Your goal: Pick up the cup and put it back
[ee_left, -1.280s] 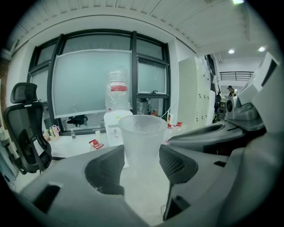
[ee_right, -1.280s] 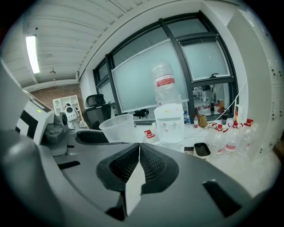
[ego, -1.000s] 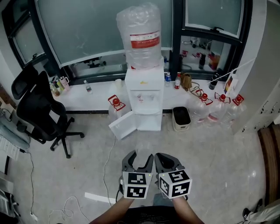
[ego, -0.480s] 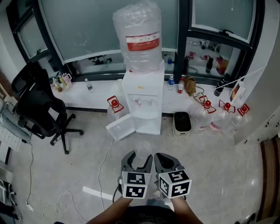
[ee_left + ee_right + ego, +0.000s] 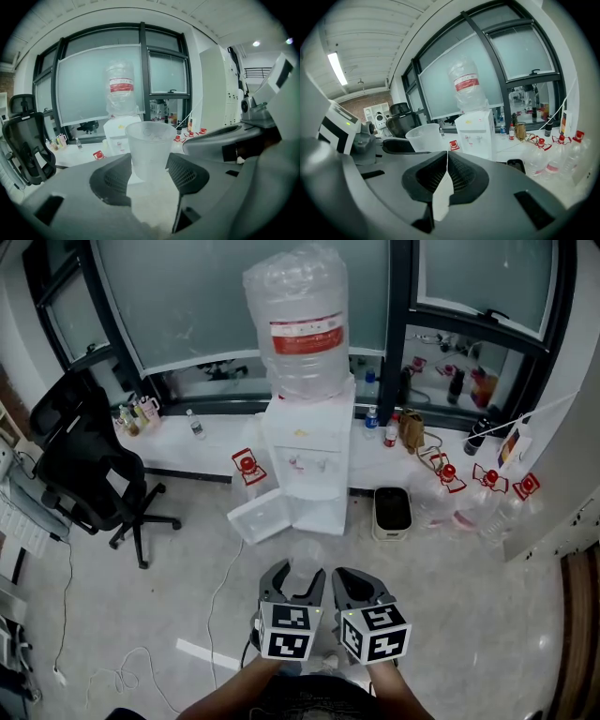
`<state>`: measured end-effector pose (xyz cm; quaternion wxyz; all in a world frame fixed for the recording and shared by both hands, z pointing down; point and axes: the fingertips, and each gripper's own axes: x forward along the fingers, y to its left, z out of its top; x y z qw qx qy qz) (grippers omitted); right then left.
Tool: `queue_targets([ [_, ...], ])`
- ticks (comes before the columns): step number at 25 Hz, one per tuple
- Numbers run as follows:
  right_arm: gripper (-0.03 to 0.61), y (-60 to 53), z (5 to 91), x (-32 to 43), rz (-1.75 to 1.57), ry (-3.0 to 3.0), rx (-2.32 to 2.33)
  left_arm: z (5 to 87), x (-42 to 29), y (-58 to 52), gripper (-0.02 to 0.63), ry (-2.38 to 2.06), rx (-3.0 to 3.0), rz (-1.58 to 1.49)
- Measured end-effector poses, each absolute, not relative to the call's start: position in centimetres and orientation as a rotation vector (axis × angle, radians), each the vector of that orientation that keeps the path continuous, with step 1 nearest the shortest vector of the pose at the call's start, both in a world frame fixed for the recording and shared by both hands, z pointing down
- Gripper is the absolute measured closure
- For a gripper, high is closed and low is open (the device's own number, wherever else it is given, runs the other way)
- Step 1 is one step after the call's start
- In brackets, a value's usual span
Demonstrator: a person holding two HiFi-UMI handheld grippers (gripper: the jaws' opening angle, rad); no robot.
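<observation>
Grey left tool [image 5: 300,571], right tool [image 5: 347,576]; black-white cubes [image 5: 287,644].

- No word, brand or number is legible anywhere.
- The water bottle [image 5: 298,296] carries a red label [image 5: 305,336] with white print, too small to read.
- The water dispenser [image 5: 309,474] has a small yellow mark [image 5: 302,428] on its front, which cannot be read.
- The cubes [image 5: 286,643] on the left gripper [image 5: 300,570] and right gripper [image 5: 351,576] bear black-and-white square markers with no letters.
</observation>
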<state>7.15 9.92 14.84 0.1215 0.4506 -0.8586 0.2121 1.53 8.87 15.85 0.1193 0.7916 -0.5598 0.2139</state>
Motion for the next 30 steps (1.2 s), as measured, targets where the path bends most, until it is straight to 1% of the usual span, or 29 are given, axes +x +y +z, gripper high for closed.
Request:
queue_targets([
  [12, 0.557, 5.5, 15.7, 6.2, 0.578, -2.489, 1.318, 17.5, 1.0, 4.5, 0.367, -1.616, 2.318, 0.598],
  [30, 0.557, -6.9, 17.9, 1.9, 0.579, -2.43, 1.309, 20.2, -2.4, -7.5, 0.367, -1.558, 2.314, 0.553],
])
